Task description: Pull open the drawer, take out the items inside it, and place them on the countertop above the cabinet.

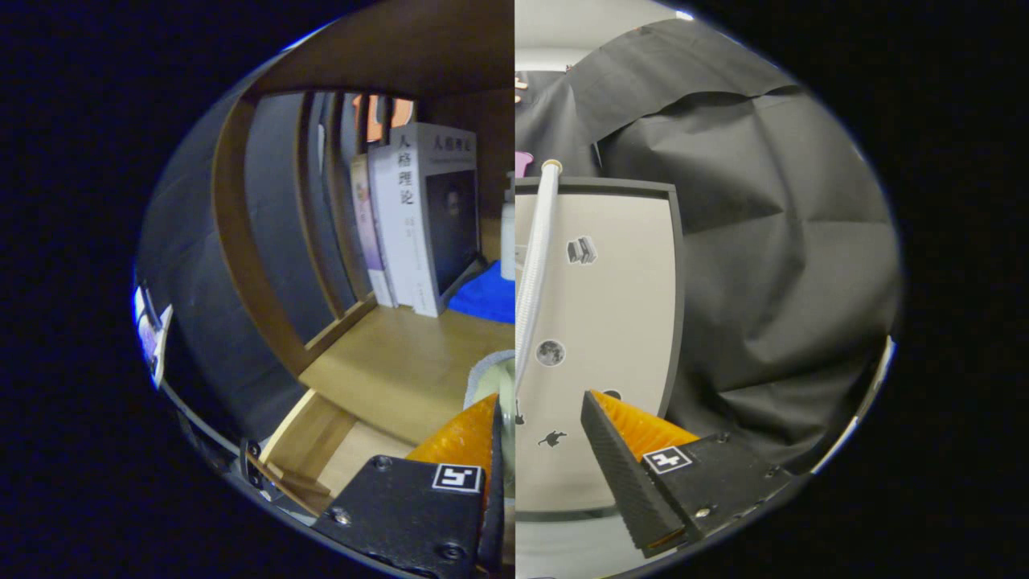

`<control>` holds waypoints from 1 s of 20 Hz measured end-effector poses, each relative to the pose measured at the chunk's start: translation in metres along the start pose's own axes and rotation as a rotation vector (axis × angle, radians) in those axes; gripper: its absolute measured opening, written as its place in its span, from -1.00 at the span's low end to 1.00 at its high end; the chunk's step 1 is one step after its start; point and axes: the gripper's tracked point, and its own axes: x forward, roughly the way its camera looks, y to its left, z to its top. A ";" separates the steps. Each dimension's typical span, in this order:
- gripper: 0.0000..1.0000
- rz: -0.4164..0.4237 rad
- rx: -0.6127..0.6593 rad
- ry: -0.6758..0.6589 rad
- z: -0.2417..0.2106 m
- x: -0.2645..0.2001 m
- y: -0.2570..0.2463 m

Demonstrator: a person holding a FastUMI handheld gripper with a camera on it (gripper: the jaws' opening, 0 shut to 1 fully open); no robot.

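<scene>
My gripper point(540, 398) is open, its two fingers well apart. A pale grey-green rounded item point(488, 376) lies on the wooden countertop point(394, 362) right at the left fingertip point(474, 430); only its edge shows, and I cannot tell whether the finger touches it. Below the countertop, left of the fingers, the wooden drawer point(317, 450) stands pulled out, with a bare stretch of its floor in sight. Between and beyond the fingers is a beige panel point(619, 305) with small stickers.
Several upright books point(418, 217) stand at the back of the countertop inside a wooden frame point(241, 241). A blue cloth point(482, 293) and a white bottle point(508, 233) lie beside them. A white ribbed hose point(534, 265) runs down the beige panel. Black cloth point(772, 241) hangs to the right.
</scene>
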 end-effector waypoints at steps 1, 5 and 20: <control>0.19 -0.008 0.010 -0.003 0.001 0.007 -0.002; 0.19 -0.048 0.026 -0.016 0.009 0.023 -0.009; 0.81 -0.017 0.108 -0.089 0.006 0.035 -0.014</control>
